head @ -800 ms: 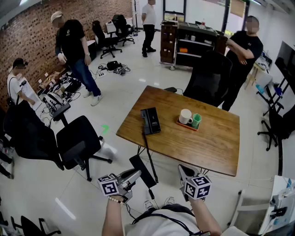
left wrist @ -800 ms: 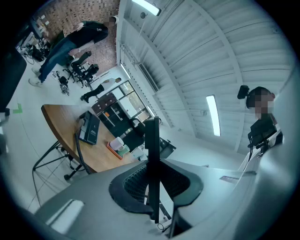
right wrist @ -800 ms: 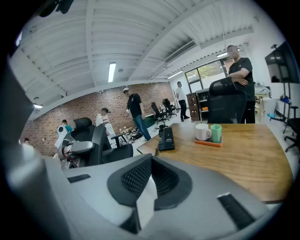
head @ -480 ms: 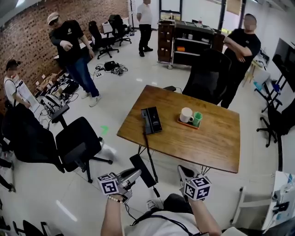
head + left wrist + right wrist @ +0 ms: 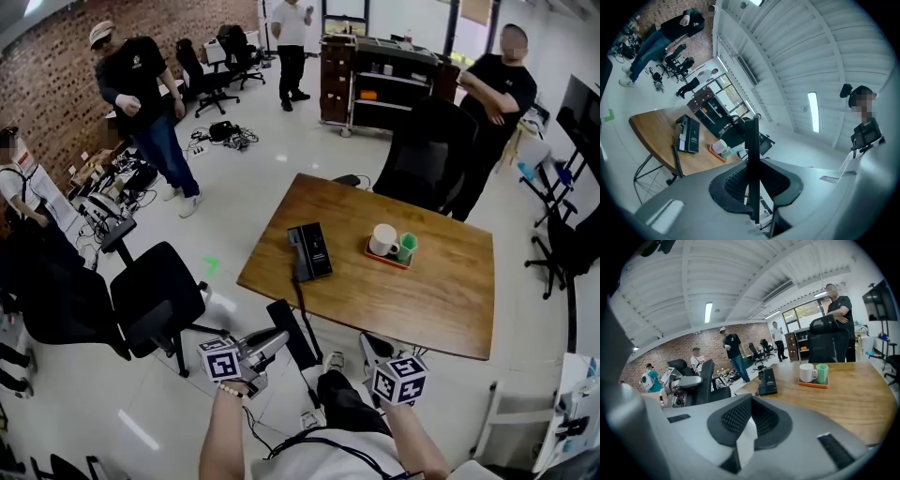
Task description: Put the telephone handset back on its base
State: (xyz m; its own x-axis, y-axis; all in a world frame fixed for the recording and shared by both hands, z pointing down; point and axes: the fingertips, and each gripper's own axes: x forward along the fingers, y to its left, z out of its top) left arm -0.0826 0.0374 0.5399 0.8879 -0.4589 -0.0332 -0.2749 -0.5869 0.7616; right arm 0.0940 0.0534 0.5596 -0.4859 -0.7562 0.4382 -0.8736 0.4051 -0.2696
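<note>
Telephone handset [image 5: 292,335] is clamped edge-on in the left gripper [image 5: 278,339] for carrying to its base [image 5: 309,251]; the right gripper [image 5: 372,347] is closed, empty.

No text, brand or number can be read. A pale line of print is seen on the black telephone base [image 5: 308,251] lying on the table [image 5: 441,300], but it is too small and blurred to be made out in any view. Black-and-white square patterns are carried on the cubes of the left gripper [image 5: 275,341] and the right gripper [image 5: 372,345]; no letters or digits are found in them.
</note>
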